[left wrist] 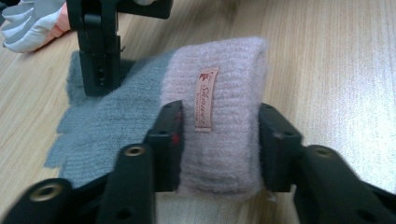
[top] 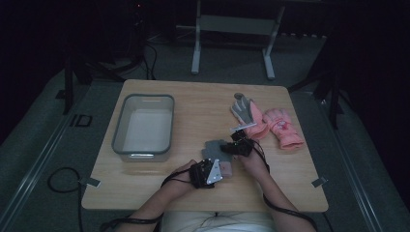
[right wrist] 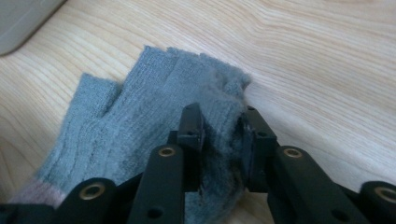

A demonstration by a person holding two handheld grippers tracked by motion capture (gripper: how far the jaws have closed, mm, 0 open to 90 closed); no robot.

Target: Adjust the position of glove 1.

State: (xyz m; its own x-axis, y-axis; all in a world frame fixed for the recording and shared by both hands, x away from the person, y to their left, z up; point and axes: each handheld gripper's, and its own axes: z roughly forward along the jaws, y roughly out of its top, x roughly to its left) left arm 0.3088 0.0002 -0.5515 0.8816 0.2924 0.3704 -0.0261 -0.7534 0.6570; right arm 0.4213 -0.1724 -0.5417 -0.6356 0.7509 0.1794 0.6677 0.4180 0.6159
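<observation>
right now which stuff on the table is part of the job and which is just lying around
In the job:
- grey knit glove with pink cuff
- left gripper, closed on the pink cuff
- right gripper, pinching the grey finger end

Just lying about:
- pink gloves
- grey and white glove
- clear plastic bin

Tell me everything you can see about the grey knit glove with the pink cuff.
The glove is fuzzy knit wool, grey with short open finger ends and a pale pink cuff bearing a small sewn label. It lies flat on the wooden table, near the person's edge. The left gripper pinches the cuff from both sides; the right gripper pinches a bunched fold near the finger end. Nothing else touches it.
</observation>
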